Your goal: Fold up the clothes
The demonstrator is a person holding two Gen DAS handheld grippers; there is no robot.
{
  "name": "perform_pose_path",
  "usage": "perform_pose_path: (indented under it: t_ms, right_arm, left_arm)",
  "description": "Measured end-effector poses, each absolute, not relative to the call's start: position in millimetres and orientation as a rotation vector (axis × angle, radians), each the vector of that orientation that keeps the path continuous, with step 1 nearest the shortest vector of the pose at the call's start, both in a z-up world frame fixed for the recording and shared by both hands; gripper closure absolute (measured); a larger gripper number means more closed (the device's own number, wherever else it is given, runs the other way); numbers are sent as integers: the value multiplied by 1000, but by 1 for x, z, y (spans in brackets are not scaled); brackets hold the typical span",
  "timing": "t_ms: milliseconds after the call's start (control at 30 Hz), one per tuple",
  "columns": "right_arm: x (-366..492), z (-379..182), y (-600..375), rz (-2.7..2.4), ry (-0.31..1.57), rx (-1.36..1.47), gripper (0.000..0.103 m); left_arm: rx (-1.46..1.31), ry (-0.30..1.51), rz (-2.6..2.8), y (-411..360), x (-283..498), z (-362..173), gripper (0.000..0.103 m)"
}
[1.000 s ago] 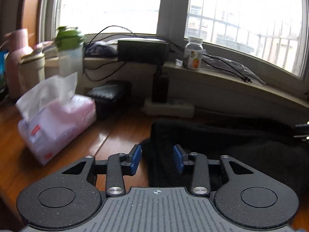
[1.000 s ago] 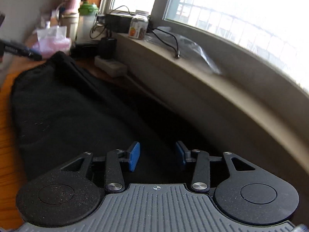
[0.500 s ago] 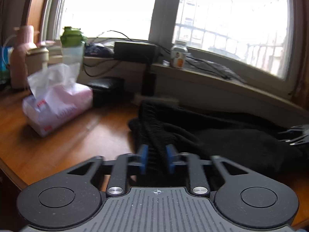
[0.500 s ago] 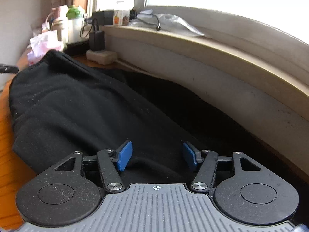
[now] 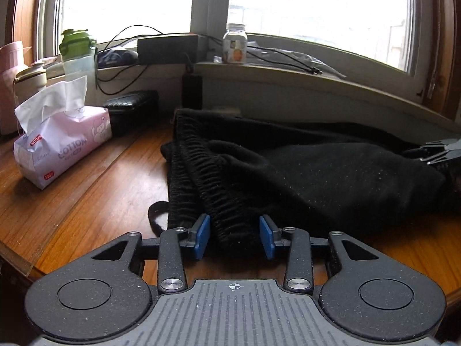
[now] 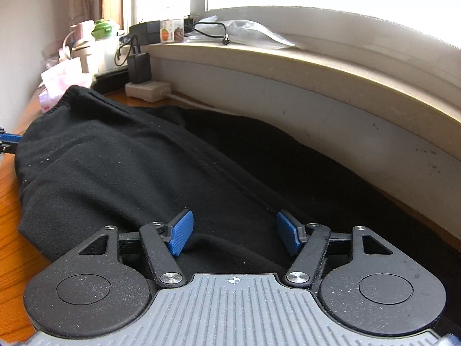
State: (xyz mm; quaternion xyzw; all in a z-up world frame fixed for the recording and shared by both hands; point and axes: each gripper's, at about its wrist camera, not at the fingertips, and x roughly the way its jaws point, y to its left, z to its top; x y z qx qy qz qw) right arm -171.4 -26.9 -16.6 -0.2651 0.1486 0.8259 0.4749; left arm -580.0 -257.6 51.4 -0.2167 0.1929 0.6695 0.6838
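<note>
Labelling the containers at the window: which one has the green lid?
The clear shaker bottle, standing behind the pink tissue pack. Its green flip lid sets it apart from the pink flask, the beige cup and the white-capped jar on the sill.

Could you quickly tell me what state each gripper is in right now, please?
Left gripper: jaws open, just reopened, around the black trousers' waistband, pads not pressing.
Right gripper: jaws open, just widened, fabric between, not gripped.

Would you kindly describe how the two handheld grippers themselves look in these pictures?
The left gripper and right gripper look alike: speckled matte black bodies with two round discs, a grey ribbed centre plate bearing a small white crosshair mark, black linkage arms on silver pivot screws, and ribbed blue finger pads. No cables, sleeves or hands show.
</note>
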Motion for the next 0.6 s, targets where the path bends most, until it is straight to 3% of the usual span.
perform_pose_path:
  t_ms: [233,367,500,600]
  right_arm:
    - [-170,-16,-28,2018,371,-643,38]
    - [-170,-16,-28,2025,376,-641,38]
    - [-169,-17,-28,2034,381,-642,37]
    - [-169,-17,-28,2035,382,-642,37]
  left_arm:
    - [-403,512,1532,-257,-569,62,87]
    - [-363,415,1626,-281,-606,109,88]
    - [-478,532,1573,-275,-628,89,86]
    - [-506,511,1570,-282,-630,76,81]
